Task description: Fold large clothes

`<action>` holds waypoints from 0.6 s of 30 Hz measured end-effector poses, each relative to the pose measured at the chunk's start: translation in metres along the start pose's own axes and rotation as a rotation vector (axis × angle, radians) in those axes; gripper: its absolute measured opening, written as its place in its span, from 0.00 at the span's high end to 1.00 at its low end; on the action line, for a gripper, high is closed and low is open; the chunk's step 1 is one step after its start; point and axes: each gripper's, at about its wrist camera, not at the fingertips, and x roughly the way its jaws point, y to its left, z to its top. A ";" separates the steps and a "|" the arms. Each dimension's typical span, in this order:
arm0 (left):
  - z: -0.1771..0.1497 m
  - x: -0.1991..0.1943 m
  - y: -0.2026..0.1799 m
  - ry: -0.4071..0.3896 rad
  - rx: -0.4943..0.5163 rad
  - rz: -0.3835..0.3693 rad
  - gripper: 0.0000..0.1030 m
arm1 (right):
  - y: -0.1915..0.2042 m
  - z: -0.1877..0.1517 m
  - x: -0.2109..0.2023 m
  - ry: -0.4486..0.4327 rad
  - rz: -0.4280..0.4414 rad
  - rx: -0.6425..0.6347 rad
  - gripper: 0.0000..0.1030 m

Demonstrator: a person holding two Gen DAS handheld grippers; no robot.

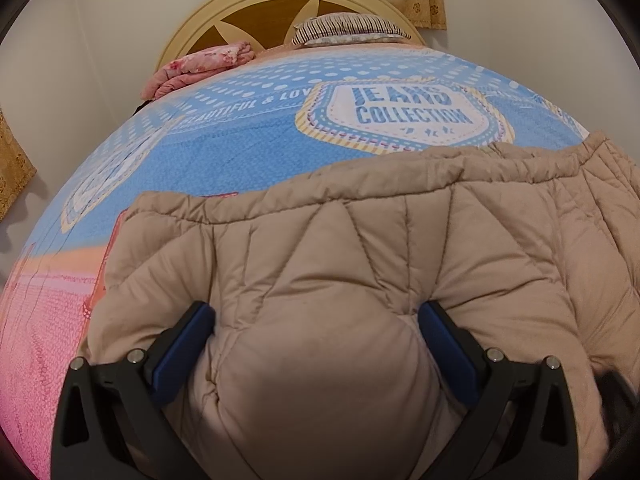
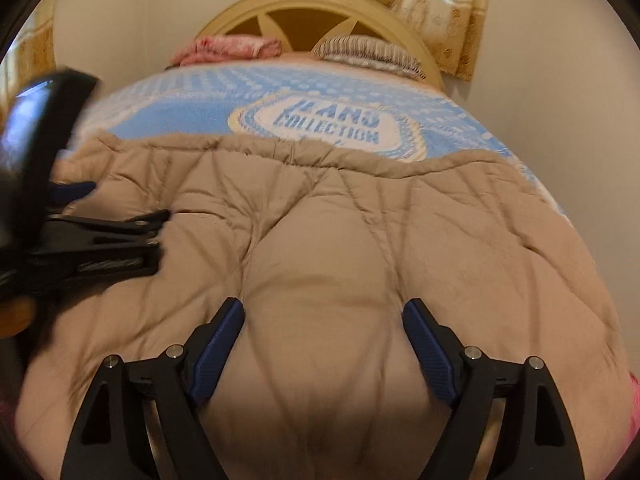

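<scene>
A large tan quilted jacket [image 1: 360, 240] lies spread on a bed, its hem edge toward the headboard. My left gripper [image 1: 316, 320] has its blue-padded jaws wide apart, with a bulge of the jacket's fabric between them. My right gripper [image 2: 322, 316] stands the same way over the jacket [image 2: 340, 220], jaws wide apart with a puffed fold between them. Neither pair of pads closes on the fabric. The left gripper also shows at the left edge of the right wrist view [image 2: 92, 236].
The bed has a blue and pink printed sheet [image 1: 260, 128]. A folded pink blanket [image 1: 192, 68] and a striped pillow [image 1: 348, 30] lie by the cream headboard [image 1: 240, 4]. Curtains [image 2: 440, 8] hang behind; white walls on both sides.
</scene>
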 end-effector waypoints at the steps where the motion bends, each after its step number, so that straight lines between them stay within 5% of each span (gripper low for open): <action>1: 0.000 0.000 0.000 0.000 0.000 -0.002 0.00 | 0.002 -0.006 -0.006 -0.004 0.002 -0.005 0.20; 10: 0.000 -0.004 0.001 -0.006 -0.001 0.009 0.00 | 0.006 -0.029 0.008 0.015 -0.007 0.000 0.17; 18: -0.022 -0.057 0.020 -0.049 -0.009 0.061 0.00 | 0.005 -0.032 -0.012 0.018 -0.006 -0.016 0.16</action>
